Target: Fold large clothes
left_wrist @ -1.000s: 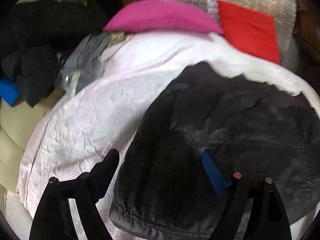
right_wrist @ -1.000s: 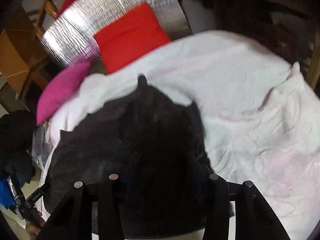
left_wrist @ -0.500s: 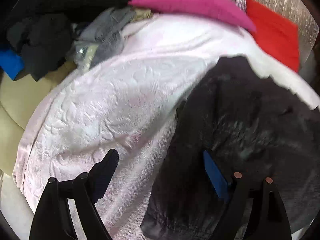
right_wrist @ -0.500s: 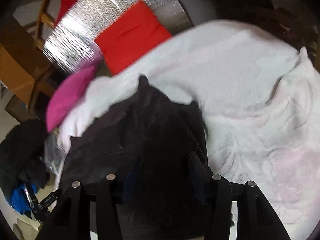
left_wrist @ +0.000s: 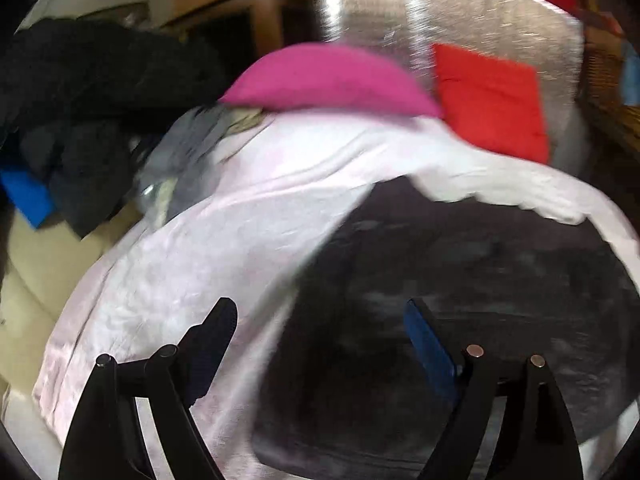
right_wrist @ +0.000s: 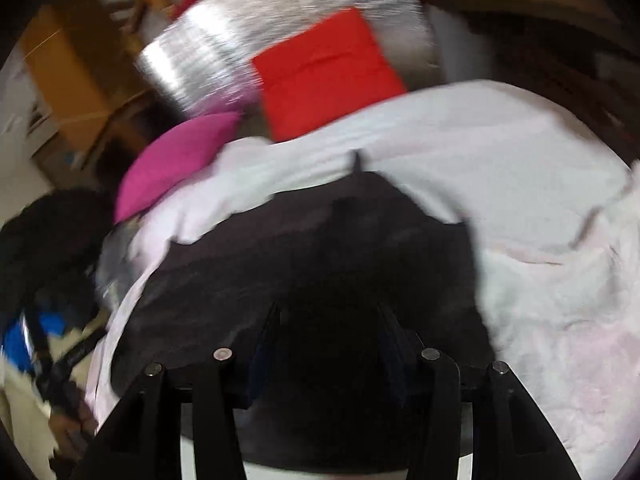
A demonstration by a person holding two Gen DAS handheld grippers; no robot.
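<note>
A large black garment [left_wrist: 460, 280] lies spread on a white textured bedspread [left_wrist: 200, 248]. My left gripper [left_wrist: 320, 328] hangs open above the garment's left edge. One finger is over the bedspread, the other over the dark cloth, and nothing is pinched. In the right wrist view the same garment [right_wrist: 320, 248] bulges up dark between the fingers of my right gripper [right_wrist: 330, 340]. That gripper is shut on a thick bunch of the garment near its front edge. White bedspread [right_wrist: 520, 184] shows beyond the garment and to its right.
A pink pillow [left_wrist: 332, 80] and a red cushion [left_wrist: 492, 100] lean at the head of the bed against a silver foil panel [left_wrist: 460, 8]. A heap of dark and grey clothes [left_wrist: 80, 100] with a blue item [left_wrist: 24, 196] lies on the left. Wooden furniture stands behind.
The left view swung down and left over the bedspread, then back up toward the pillows; its jaws stayed wide. In the right view the garment now lies broader and flatter, still between the fingers.
</note>
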